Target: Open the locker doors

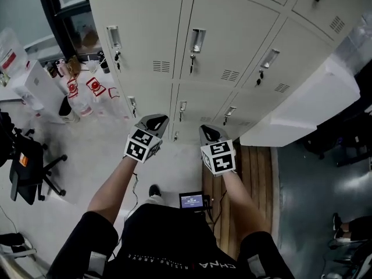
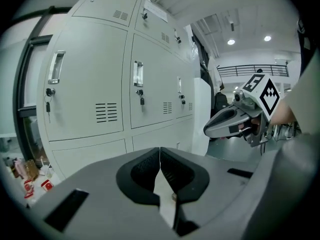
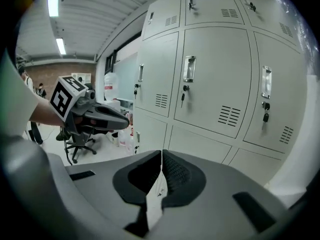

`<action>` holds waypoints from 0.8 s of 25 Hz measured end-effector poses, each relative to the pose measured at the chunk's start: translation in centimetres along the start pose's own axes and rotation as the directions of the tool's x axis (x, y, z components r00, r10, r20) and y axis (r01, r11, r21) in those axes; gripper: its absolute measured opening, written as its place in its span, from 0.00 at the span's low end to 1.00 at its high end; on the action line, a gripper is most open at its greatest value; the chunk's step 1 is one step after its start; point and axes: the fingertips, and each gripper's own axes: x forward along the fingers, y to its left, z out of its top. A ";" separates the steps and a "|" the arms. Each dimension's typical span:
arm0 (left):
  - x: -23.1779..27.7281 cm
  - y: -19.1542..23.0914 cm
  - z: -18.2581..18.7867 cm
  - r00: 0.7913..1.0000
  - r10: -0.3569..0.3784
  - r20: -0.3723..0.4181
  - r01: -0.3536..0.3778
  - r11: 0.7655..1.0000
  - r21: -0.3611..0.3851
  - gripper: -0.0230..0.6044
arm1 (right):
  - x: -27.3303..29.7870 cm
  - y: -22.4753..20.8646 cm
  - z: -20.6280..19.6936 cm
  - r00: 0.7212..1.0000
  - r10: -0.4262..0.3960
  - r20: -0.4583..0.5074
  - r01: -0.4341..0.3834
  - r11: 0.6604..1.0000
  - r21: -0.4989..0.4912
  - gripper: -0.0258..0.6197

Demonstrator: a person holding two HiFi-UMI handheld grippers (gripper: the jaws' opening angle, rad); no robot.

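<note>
You're at the approach step, as I judge it. No door on the bank of pale grey steel lockers [image 1: 232,28] stands open, and both tools hang in front of the bank, well apart from its face. Your left hand-held gripper [image 1: 156,120] has its jaws pressed together with nothing between them. Your right hand-held gripper [image 1: 205,129] is the same, closed on empty air, so you've two tools and neither holds anything. On the bank I count six doors that show their handles in the head view: three in the upper full row and three in the row beneath, with parts of more doors above. Each of the three upper doors carries one upright chrome recessed handle [image 1: 197,39], one small dark key [image 1: 192,57] hanging under it, and one slotted vent [image 1: 231,75]. The next move probably calls for you to spread one pair of jaws, carry it forward to a handle on the bank, pinch the handle's lip and draw the door toward you. Whether the locks are turned I can't tell, so a key may need attention first. One black office chair [image 1: 26,167] stands left of the bank, and one long white block [image 1: 302,103] sits against its right end.
</note>
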 end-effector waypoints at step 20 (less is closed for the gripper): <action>6.2 4.7 4.3 0.997 -0.045 0.060 0.046 0.999 -0.011 0.07 | 6.0 -4.3 5.6 0.997 -0.076 0.018 0.076 0.997 0.033 0.09</action>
